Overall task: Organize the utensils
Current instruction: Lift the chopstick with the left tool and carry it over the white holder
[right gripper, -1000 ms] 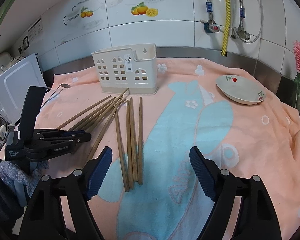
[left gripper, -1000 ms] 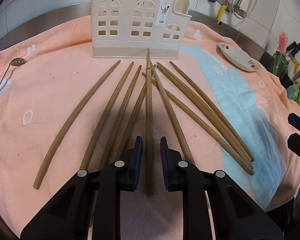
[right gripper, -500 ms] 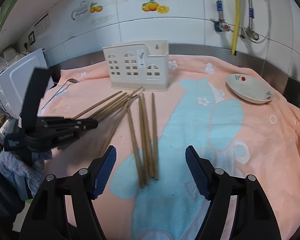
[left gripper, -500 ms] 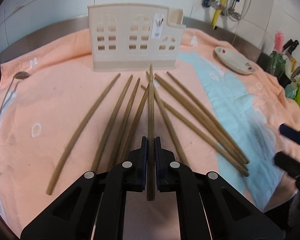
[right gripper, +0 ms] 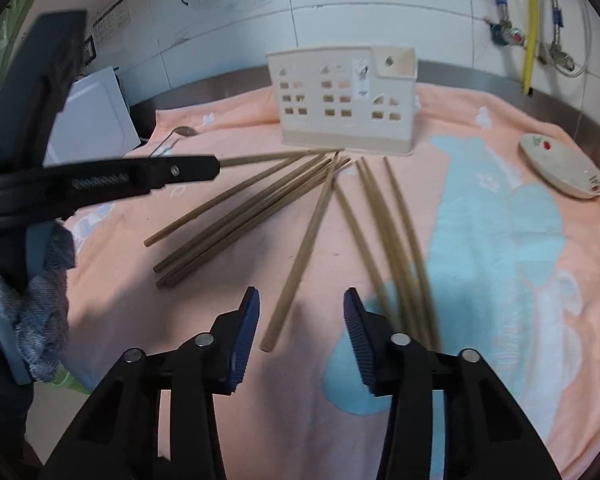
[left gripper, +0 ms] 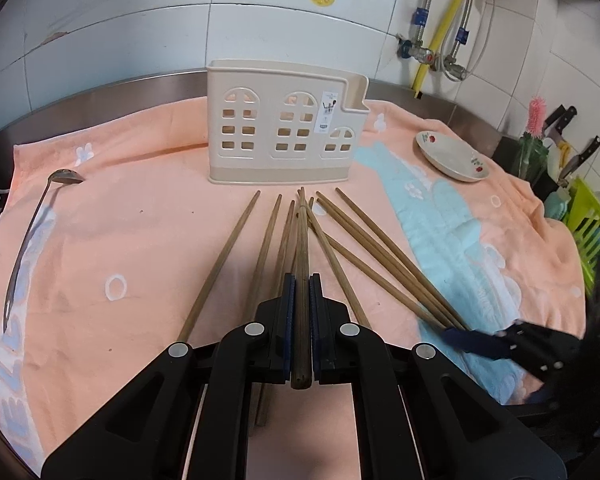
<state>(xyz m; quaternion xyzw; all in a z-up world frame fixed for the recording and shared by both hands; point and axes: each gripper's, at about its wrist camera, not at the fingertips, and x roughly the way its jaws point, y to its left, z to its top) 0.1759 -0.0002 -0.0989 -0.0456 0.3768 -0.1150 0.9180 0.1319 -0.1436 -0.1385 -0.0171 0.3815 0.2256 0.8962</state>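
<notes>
Several wooden chopsticks [left gripper: 380, 256] lie fanned on the peach towel in front of a cream utensil holder [left gripper: 284, 124] shaped like a house. My left gripper [left gripper: 302, 300] is shut on one chopstick [left gripper: 302, 248] and holds it above the towel, tip toward the holder. My right gripper [right gripper: 300, 312] is open just above the towel, with the near end of one loose chopstick [right gripper: 300, 264] between its fingers. The left gripper [right gripper: 216, 166] also shows in the right wrist view, holding its chopstick [right gripper: 268, 157]. The holder [right gripper: 344, 100] stands behind the fan.
A metal spoon [left gripper: 24, 240] lies at the towel's left edge. A white dish [left gripper: 452, 156] with red fruit marks sits at the right. A green rack [left gripper: 592, 232] and knives stand at far right. A white board [right gripper: 96, 120] leans at the left.
My left gripper closed on the middle chopstick and lifted it. My right gripper moved forward and left over the chopsticks and narrowed its opening around one chopstick's end.
</notes>
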